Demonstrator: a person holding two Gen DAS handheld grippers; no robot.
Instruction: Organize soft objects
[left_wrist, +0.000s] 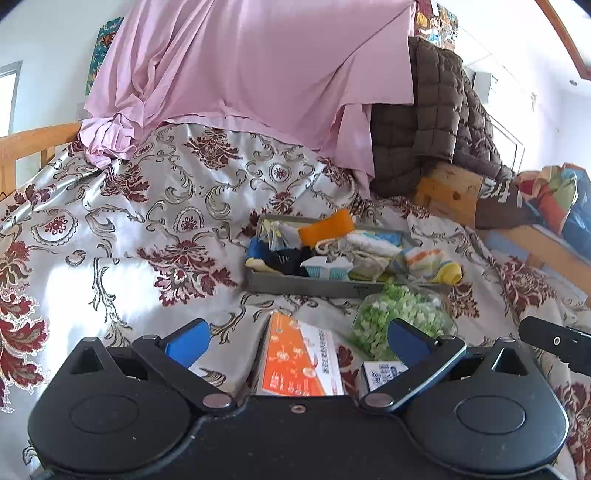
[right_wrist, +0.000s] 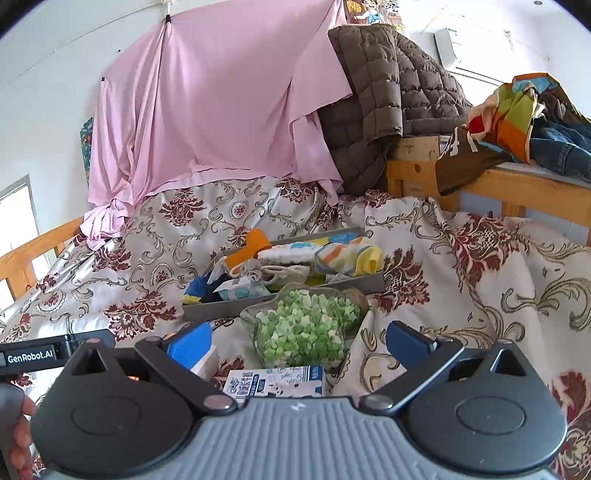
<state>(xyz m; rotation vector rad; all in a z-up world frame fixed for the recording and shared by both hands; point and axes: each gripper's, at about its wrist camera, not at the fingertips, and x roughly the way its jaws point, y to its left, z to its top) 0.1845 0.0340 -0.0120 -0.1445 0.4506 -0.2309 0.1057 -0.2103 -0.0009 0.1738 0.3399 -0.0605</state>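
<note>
A grey tray (left_wrist: 303, 286) sits on the floral bedspread, filled with soft items: an orange cloth (left_wrist: 327, 223), dark socks (left_wrist: 290, 258), a tissue pack (left_wrist: 327, 267), a drawstring pouch (left_wrist: 364, 260) and a striped sock (left_wrist: 434, 262). The tray also shows in the right wrist view (right_wrist: 221, 310). My left gripper (left_wrist: 297, 341) is open and empty, hovering over an orange box (left_wrist: 301, 369). My right gripper (right_wrist: 299, 341) is open and empty, just behind a clear bag of green and white pieces (right_wrist: 303, 326).
A small blue and white carton (right_wrist: 275, 382) lies near the right gripper. A pink sheet (left_wrist: 251, 70) hangs at the back. A brown quilted jacket (right_wrist: 384, 96) and piled clothes (right_wrist: 535, 122) rest on a wooden frame (right_wrist: 517, 188) at right.
</note>
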